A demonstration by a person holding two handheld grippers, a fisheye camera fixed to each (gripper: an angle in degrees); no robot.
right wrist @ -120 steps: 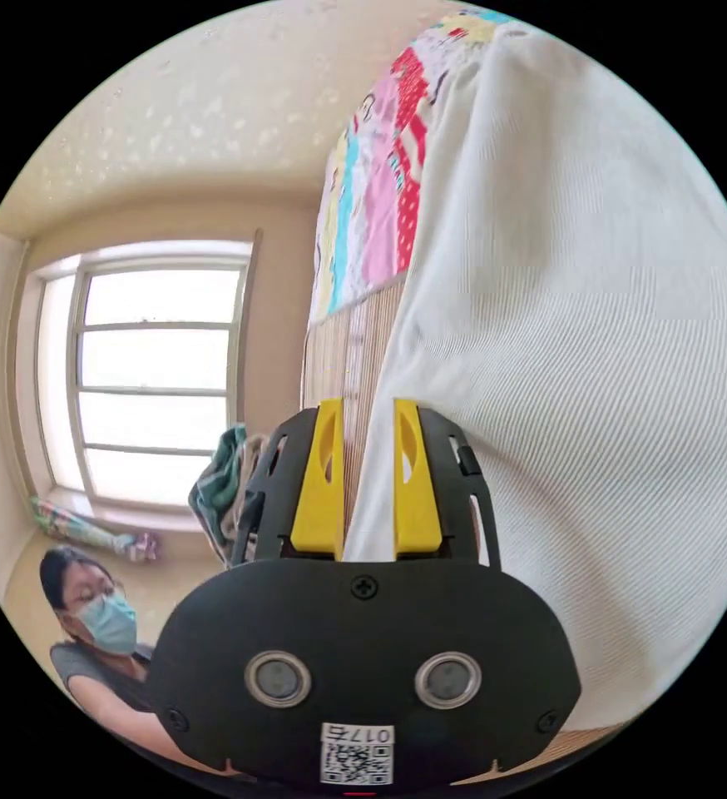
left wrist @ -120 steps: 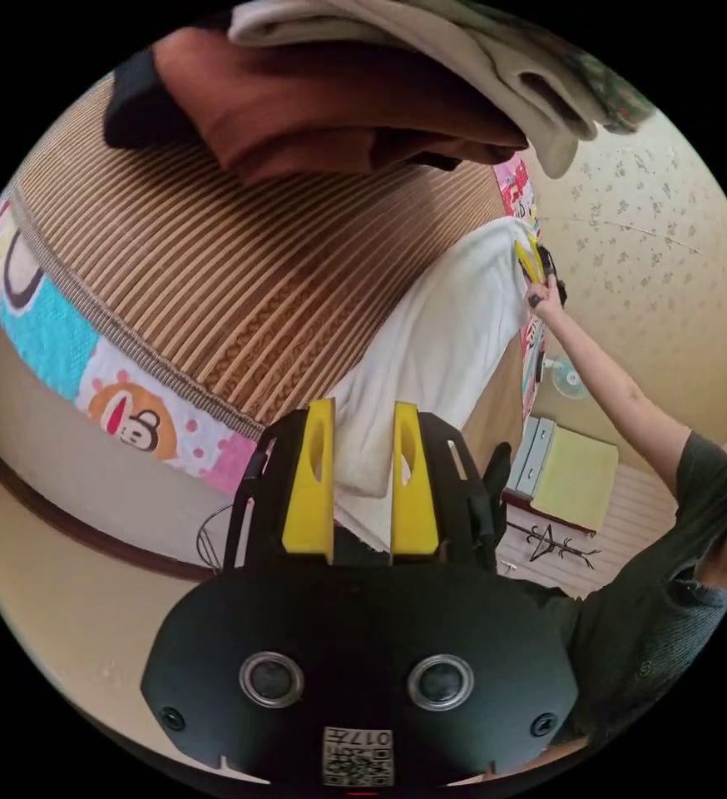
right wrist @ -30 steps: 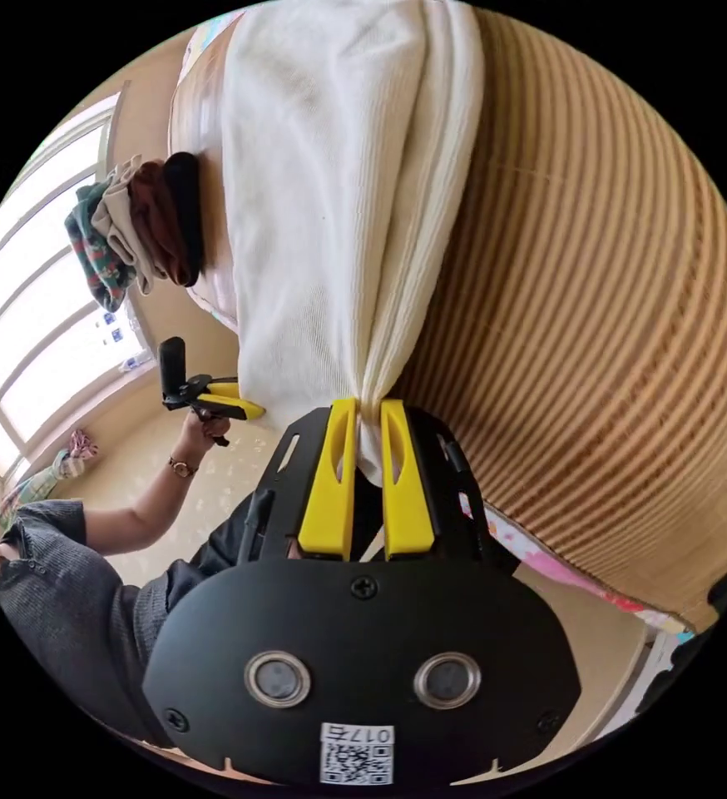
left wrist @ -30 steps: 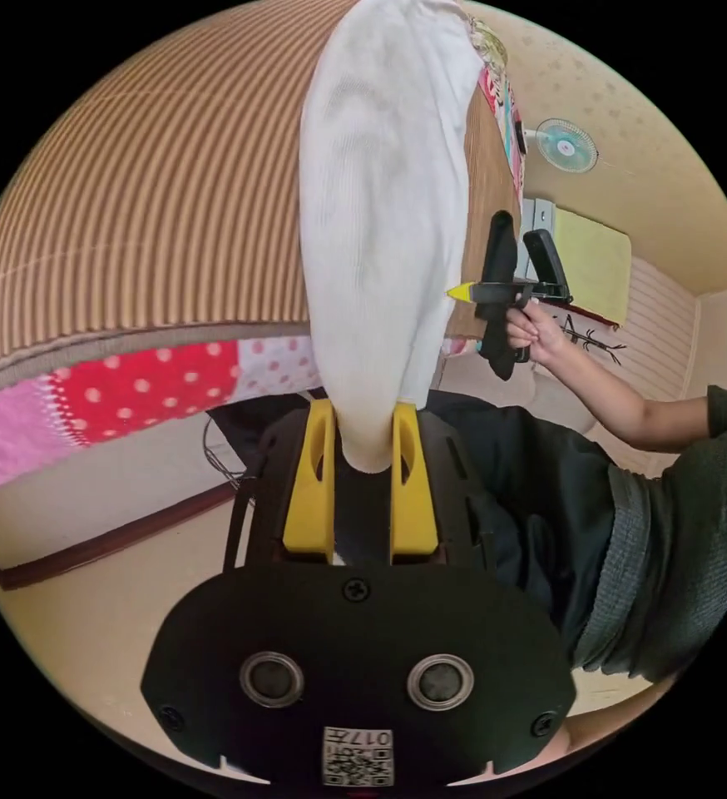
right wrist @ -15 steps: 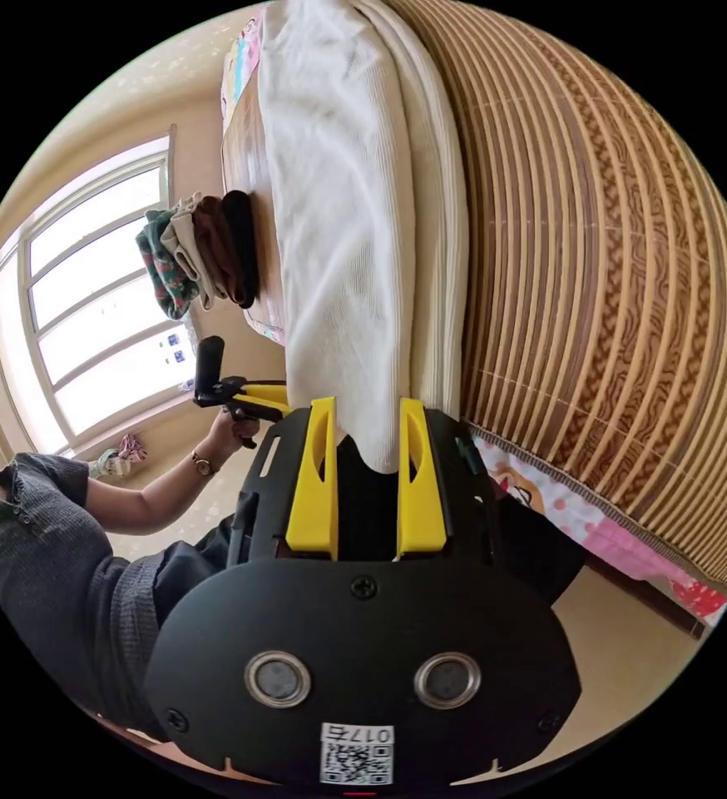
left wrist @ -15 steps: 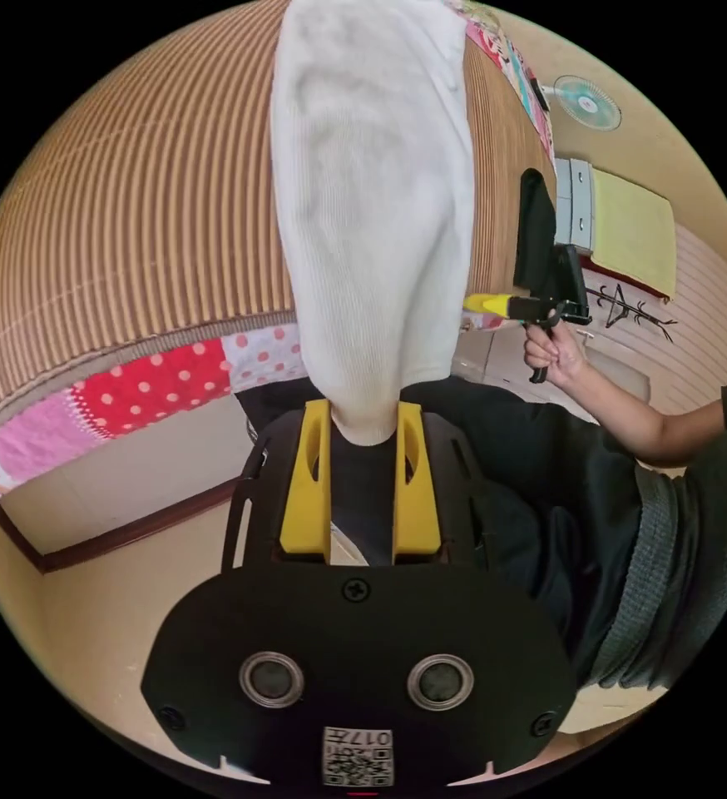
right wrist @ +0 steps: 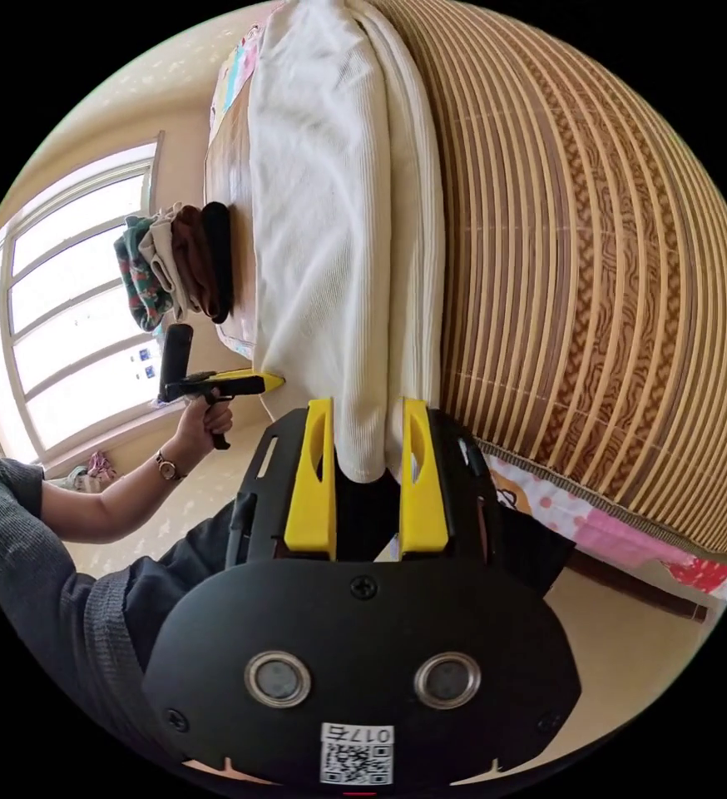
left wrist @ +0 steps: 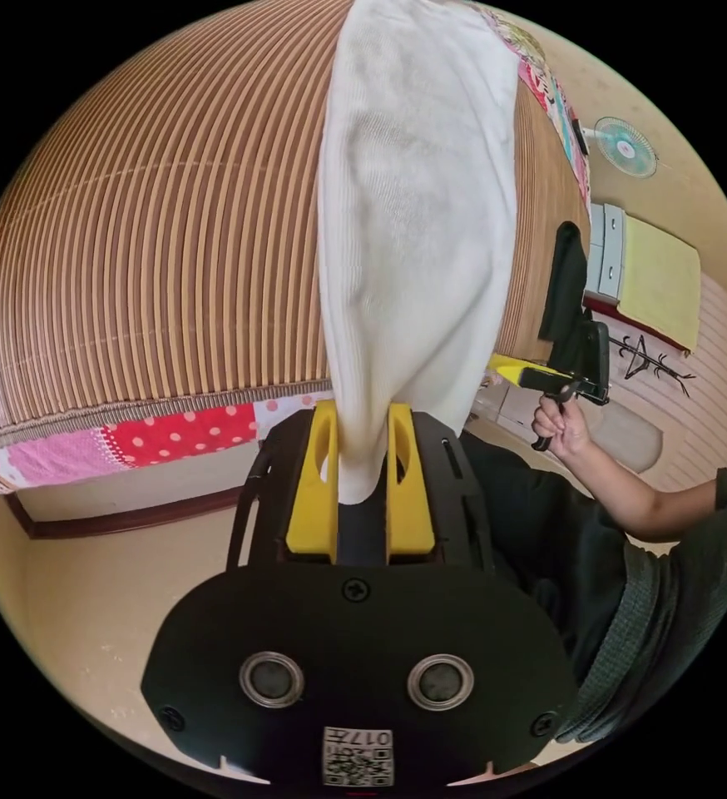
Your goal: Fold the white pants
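White pants: folded lengthwise into a long band, lying on the striped bamboo mat; the near end overhangs the mat's edge toward the person.
Mat support: a bed with a patchwork sheet showing under the mat's border.
Left gripper: yellow jaws close on either side of the pants' near end, cloth pinched between them; judged clenched on the fabric.
Right gripper: jaws stand apart with the other corner of the near end lying between them; cloth touches the inner faces loosely, so judged released, not yet gripping.
Step in hand: judged to be taking both near corners before carrying the end over toward the far end for the crosswise fold.
How to do it well: close the right jaws fully on all layers at the corner, level with the left grip; lift both corners together, keeping the edge taut so the stacked legs do not slide apart; lay the end square on the far part.
Hand pose, left: hand on the trigger handle, forearm extended from the body, gripper pointing at the pants' edge.
Hand pose, right: hand likewise on its handle, forearm reaching in from the side.
Nearby: stack of folded clothes on the bed's far part, well apart from the grips.
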